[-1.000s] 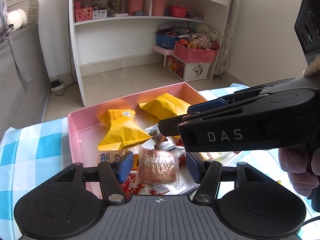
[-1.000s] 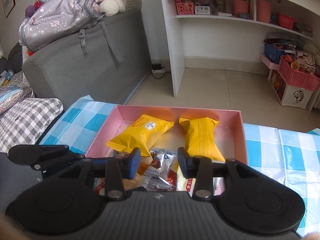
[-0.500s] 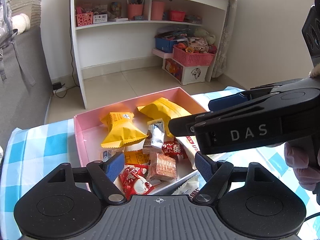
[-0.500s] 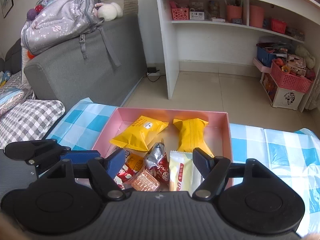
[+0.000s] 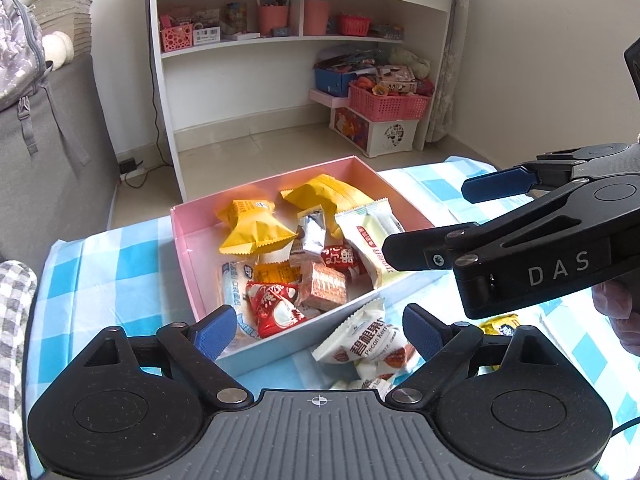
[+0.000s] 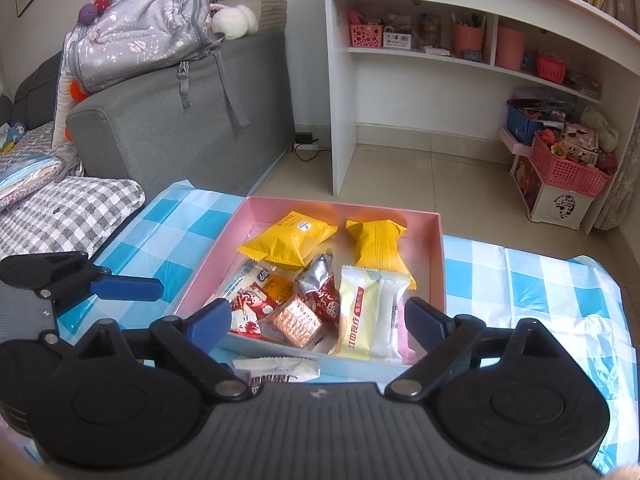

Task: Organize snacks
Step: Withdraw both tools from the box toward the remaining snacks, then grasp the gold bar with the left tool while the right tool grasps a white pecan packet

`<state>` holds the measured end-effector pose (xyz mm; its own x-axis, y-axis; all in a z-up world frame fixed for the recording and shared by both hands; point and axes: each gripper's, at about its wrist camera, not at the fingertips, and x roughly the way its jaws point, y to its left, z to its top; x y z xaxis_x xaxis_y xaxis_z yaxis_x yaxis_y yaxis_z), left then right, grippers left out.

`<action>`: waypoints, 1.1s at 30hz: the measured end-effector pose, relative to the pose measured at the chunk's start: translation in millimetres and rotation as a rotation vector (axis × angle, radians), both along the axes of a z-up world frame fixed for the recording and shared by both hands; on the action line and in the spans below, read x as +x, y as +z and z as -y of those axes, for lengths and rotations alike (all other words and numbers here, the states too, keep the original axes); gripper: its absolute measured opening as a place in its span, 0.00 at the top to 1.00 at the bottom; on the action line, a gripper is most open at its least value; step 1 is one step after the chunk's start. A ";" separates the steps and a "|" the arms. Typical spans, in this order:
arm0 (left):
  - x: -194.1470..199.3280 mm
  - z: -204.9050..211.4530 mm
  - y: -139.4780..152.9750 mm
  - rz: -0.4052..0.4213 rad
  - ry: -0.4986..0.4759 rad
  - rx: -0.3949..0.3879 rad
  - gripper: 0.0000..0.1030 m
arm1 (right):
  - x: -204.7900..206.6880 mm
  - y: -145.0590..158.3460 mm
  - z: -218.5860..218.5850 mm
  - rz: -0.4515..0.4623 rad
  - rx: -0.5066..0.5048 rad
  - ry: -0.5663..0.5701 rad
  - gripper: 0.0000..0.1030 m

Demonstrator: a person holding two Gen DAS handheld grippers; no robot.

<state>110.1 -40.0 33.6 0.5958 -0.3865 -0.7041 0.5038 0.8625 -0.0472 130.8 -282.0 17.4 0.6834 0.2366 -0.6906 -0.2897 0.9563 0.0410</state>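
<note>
So the job looks well along, as far as can be judged. Most snacks already lie in the pink box, which sits on a blue checked cloth just ahead of both claws. Inside, at the far end, are two yellow packets, one beside the other. Nearer the claws lie a silver wrapper, red packets, a clear-wrapped brown cake, an orange packet, a white-and-blue bar and a long pale packet against the box's right side.

What seems left is outside the box: a white pecan packet lies on the cloth just below the left claw, close to the box's near wall, with more small white wrappers beside it. A bit of yellow wrapper shows past that claw's right finger, mostly hidden. These still need to go in, I would judge.

The left claw stands wide apart and holds nothing; its jaws have just been opening, and nothing is gripped between them, the box corner and pecan packet only showing in the gap. The right claw is likewise spread wide and empty, its jaws having just been opening too, with the box's near end seen between its fingers.

The snacks are small, crinkly, sealed packets, loosely heaped rather than lined up, some overlapping.
</note>
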 end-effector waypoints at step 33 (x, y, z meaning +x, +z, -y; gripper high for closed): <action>-70.4 -58.3 -43.6 -0.006 0.041 0.236 0.06 | -71.6 -39.4 -26.7 -0.048 -0.124 0.102 0.00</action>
